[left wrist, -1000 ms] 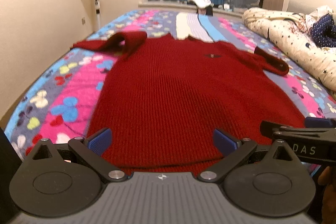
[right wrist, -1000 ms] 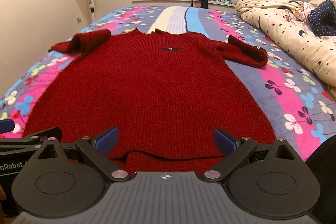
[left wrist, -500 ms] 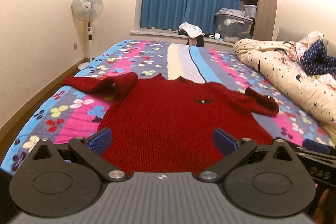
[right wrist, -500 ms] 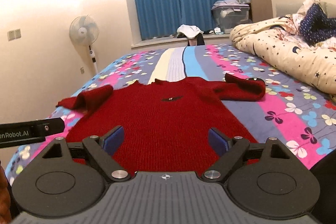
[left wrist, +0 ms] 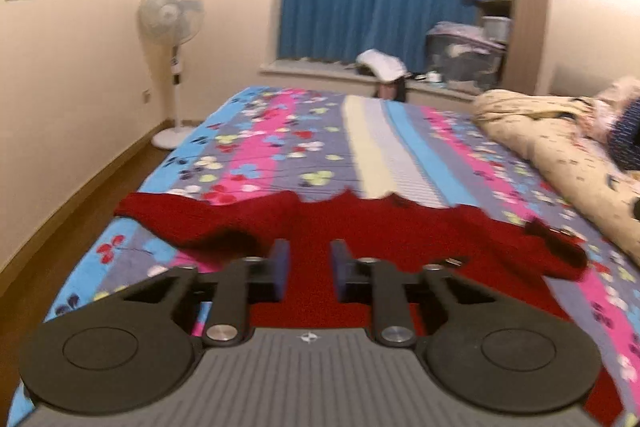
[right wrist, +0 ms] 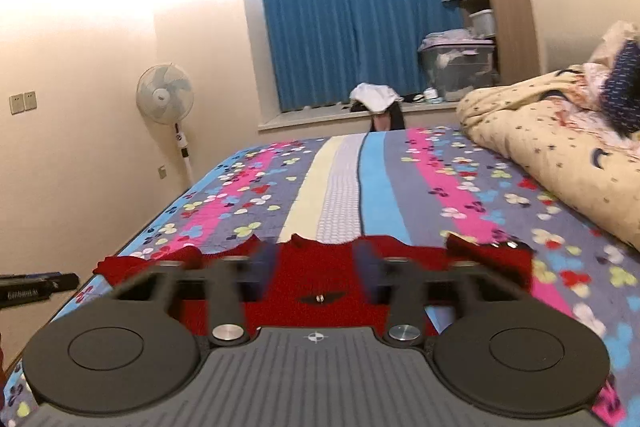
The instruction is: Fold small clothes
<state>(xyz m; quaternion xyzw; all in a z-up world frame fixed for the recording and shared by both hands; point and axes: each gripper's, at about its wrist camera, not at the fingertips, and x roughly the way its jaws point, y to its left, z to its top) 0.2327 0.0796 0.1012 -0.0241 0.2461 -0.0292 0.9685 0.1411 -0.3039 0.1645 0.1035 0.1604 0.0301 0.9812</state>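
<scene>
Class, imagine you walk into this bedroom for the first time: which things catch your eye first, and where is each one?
The red sweater stands out first, spread flat on the near part of the flowered bedspread, just beyond both sets of fingers. Behind the bed, the blue curtain fills the window. A white standing fan stands by the left wall, and a cream star-print duvet is heaped along the bed's right side.

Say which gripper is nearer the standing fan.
Left. The left gripper is on the fan side; the right gripper sits farther toward the quilt. Both jaws have just been closing; sweater grip unclear.
</scene>
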